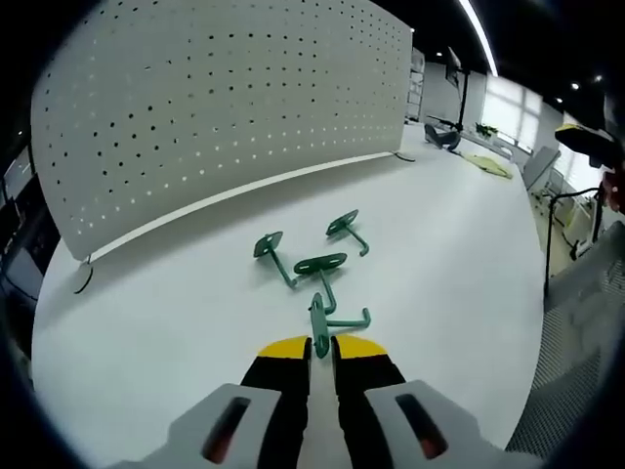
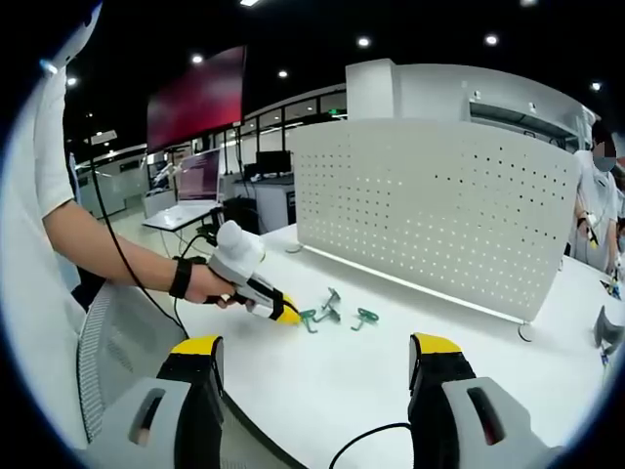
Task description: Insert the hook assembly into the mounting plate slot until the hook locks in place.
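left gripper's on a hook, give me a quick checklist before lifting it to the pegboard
1. Left gripper closed on a green hook: ok, the yellow tips pinch its plate.
2. Hook clear of its neighbours: cannot tell, another hook lies right behind it and may touch.
3. Right gripper free to help: ok, its jaws stand wide apart, holding nothing.
4. Pegboard upright and in view: ok, it stands at the far edge of the white table.
5. All hooks visible: ok, four show in the left gripper view.
6. Hook locked into the board: not ok, not yet done.
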Tool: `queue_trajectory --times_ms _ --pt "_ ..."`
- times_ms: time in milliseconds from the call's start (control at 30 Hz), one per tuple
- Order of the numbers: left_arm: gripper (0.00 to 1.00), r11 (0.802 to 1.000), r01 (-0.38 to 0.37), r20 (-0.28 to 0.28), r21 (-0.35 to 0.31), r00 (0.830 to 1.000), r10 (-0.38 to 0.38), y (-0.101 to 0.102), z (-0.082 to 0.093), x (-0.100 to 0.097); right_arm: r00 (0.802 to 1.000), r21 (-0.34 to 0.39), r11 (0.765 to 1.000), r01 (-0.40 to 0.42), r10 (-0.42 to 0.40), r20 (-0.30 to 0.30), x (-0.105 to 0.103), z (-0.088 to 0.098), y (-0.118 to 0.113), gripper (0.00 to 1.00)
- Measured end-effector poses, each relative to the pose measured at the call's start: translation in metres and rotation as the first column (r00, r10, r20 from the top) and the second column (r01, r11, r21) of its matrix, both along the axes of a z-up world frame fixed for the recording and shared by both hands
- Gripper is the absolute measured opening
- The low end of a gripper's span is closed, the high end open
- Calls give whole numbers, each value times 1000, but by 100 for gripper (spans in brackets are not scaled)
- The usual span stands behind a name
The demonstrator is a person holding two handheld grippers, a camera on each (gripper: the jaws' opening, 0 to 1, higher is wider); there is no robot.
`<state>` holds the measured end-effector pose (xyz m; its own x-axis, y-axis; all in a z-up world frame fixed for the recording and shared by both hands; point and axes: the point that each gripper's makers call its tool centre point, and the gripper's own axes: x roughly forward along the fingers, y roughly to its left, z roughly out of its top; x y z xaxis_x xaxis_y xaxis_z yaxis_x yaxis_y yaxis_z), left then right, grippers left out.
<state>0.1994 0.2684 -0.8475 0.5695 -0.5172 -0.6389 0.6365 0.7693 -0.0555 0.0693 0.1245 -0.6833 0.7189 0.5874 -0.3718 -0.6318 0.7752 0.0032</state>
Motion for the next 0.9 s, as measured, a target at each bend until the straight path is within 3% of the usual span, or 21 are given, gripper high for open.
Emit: queue_trajectory --times_ms 900 --pt "4 1000 -12 0 0 1000 12 9 3 -5 1000 16 1000 -17 17 2 3 0 5 79"
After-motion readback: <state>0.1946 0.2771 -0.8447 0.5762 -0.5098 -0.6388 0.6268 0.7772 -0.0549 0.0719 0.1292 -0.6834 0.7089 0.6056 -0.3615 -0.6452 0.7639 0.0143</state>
